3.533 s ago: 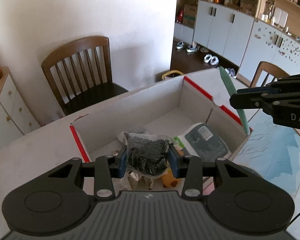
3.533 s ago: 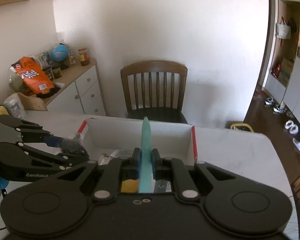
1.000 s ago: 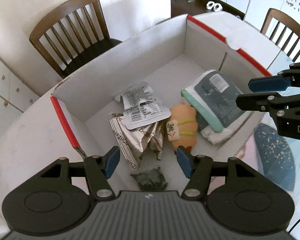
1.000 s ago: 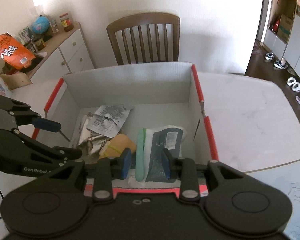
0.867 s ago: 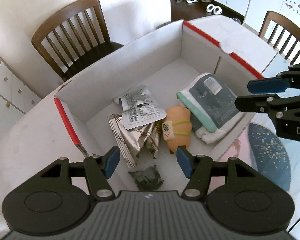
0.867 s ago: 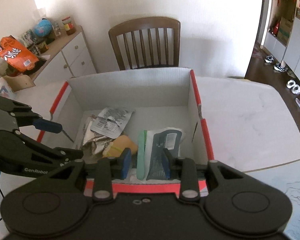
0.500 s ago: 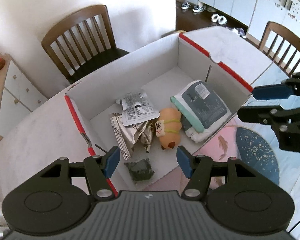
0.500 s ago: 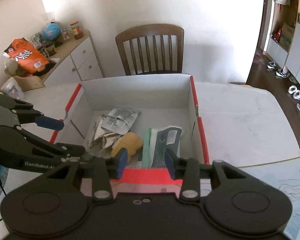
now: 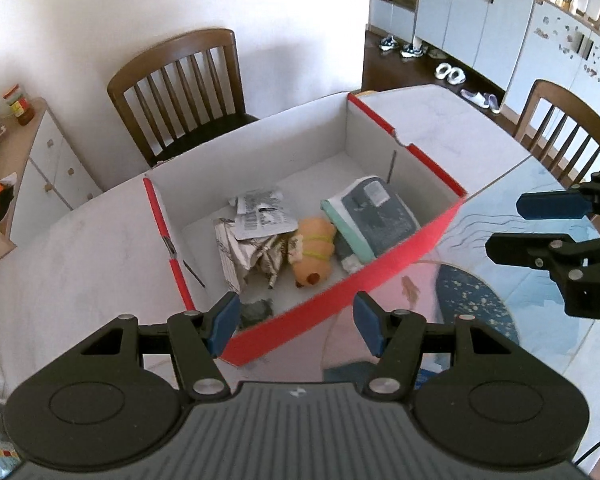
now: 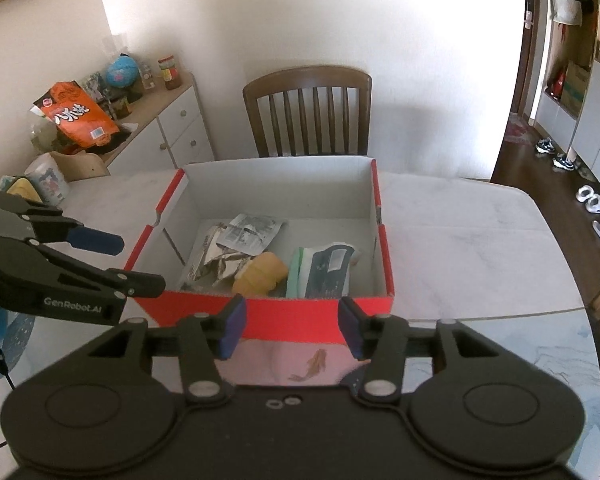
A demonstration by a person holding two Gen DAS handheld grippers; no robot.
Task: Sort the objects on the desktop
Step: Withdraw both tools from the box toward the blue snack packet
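Note:
A red-and-white cardboard box (image 9: 340, 296) (image 10: 300, 314) stands on the table. Inside lie a foil packet (image 9: 256, 258) (image 10: 216, 264), a printed packet (image 9: 262, 218) (image 10: 252, 230), an orange plush toy (image 9: 314, 256) (image 10: 262, 274), a grey pouch (image 9: 380, 216) (image 10: 328, 272) with a teal stick (image 9: 348, 228) (image 10: 294, 272) along it, and a small dark bag (image 9: 256, 310) in the near left corner. My left gripper (image 9: 296, 324) (image 10: 140, 262) hovers open and empty before the box's near wall. My right gripper (image 10: 292, 328) (image 9: 508, 226) is empty, its jaws opening.
A patterned mat (image 9: 460, 320) (image 10: 308, 364) covers the near table. A wooden chair (image 9: 180, 88) (image 10: 308, 108) stands behind the box, another chair (image 9: 560, 128) at the right. A white sideboard (image 10: 160, 128) with clutter sits far left.
Both grippers have drawn back and up from the box. The dark bag and the teal stick, held earlier, now lie inside it. The right jaws have widened.

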